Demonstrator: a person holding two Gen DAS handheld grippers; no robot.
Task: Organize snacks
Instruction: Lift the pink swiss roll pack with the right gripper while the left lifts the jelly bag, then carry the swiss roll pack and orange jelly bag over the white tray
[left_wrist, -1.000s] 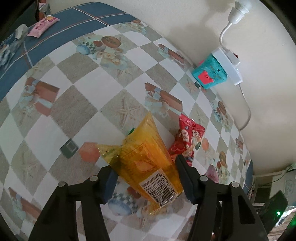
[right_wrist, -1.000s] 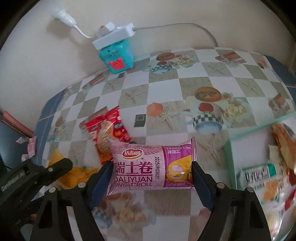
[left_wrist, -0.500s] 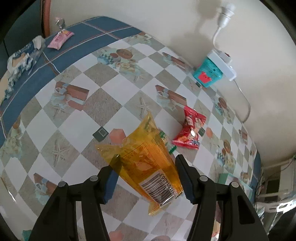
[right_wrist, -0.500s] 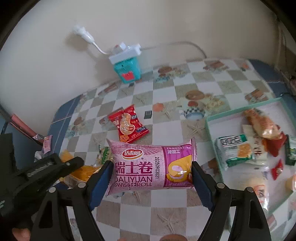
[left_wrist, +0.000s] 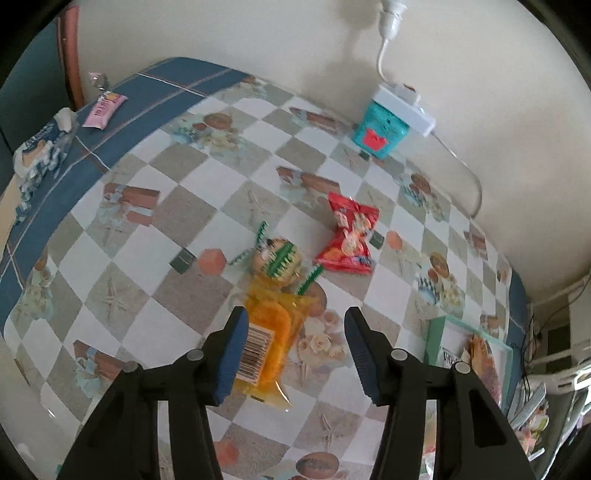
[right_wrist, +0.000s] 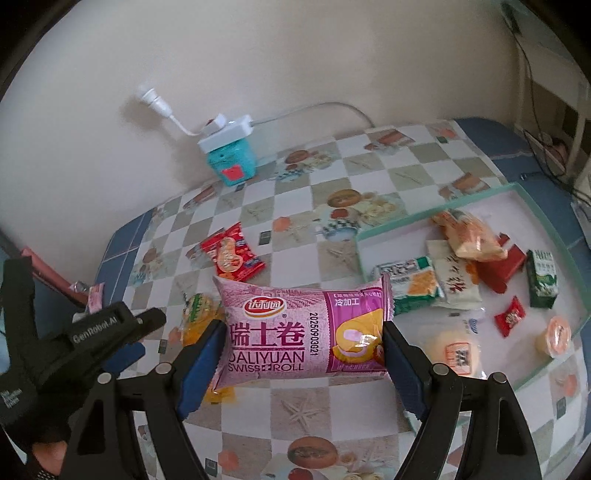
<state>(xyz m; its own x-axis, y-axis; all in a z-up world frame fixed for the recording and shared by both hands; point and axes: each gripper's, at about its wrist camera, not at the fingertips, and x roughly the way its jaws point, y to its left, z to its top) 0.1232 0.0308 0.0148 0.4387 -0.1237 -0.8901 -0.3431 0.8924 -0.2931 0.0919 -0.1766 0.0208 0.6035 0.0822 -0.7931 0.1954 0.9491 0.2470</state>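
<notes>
1. Checkered oilcloth covers the desk (left_wrist: 122, 258) against a cream wall.
2. Left gripper (left_wrist: 295, 332) points steeply down; its jaws are closing, and the orange snack bag (left_wrist: 271, 332) lies against the left pad only, clear of the other.
3. Right gripper (right_wrist: 301, 347) tilts downward, jaws clamped on the ends of the pink Swiss roll pack (right_wrist: 299, 332), held above the desk.
4. Red snack bag (right_wrist: 232, 254) lies on the desk; the green-rimmed tray (right_wrist: 406, 219) holds other snacks at right.
</notes>
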